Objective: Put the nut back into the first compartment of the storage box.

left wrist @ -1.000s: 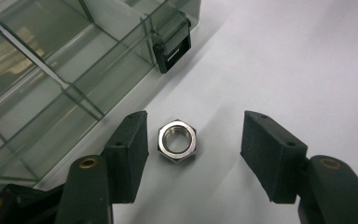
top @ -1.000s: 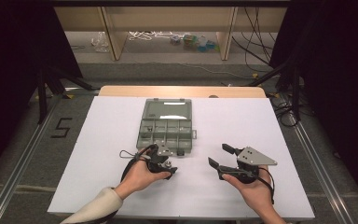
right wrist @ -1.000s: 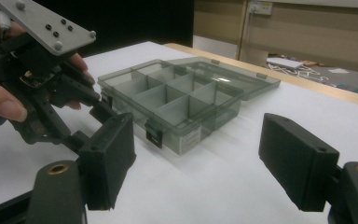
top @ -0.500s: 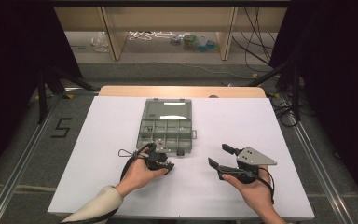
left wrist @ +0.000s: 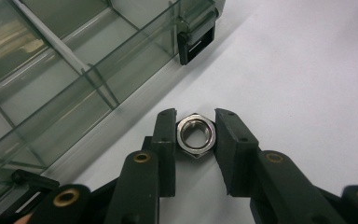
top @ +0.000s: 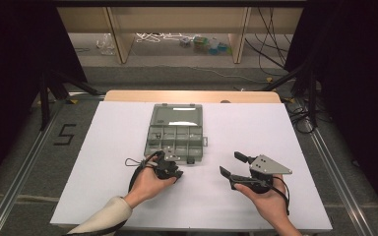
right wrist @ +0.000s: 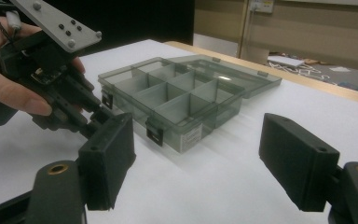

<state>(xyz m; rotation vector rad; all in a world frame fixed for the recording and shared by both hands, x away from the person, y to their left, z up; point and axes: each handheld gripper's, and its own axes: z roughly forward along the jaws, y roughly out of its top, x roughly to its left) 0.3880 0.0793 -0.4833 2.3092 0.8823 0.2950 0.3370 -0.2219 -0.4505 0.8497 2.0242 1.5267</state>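
Observation:
A silver hex nut (left wrist: pixel 195 135) lies on the white table beside the front edge of a clear grey compartment box (left wrist: pixel 65 70). My left gripper (left wrist: pixel 196 117) has just been closing and both pads now touch the nut's opposite flats, so it is shut on the nut. In the high view the left gripper (top: pixel 171 169) points down at the box's (top: pixel 174 132) near edge. My right gripper (top: pixel 231 163) rests to the right, with its jaws wide apart and nothing between them. The right gripper view (right wrist: pixel 198 140) looks across at the box (right wrist: pixel 186 88) and the left gripper (right wrist: pixel 98 114).
The box stands with its lid laid flat behind it and a black latch (left wrist: pixel 195 39) hanging at its front. The white table top (top: pixel 275 132) spreads bare to the right and left of the box. Shelving and cables (top: pixel 177 39) lie on the floor beyond the table.
The left gripper's jaws have drawn together at the box's near edge. Both hands have stayed where they were.

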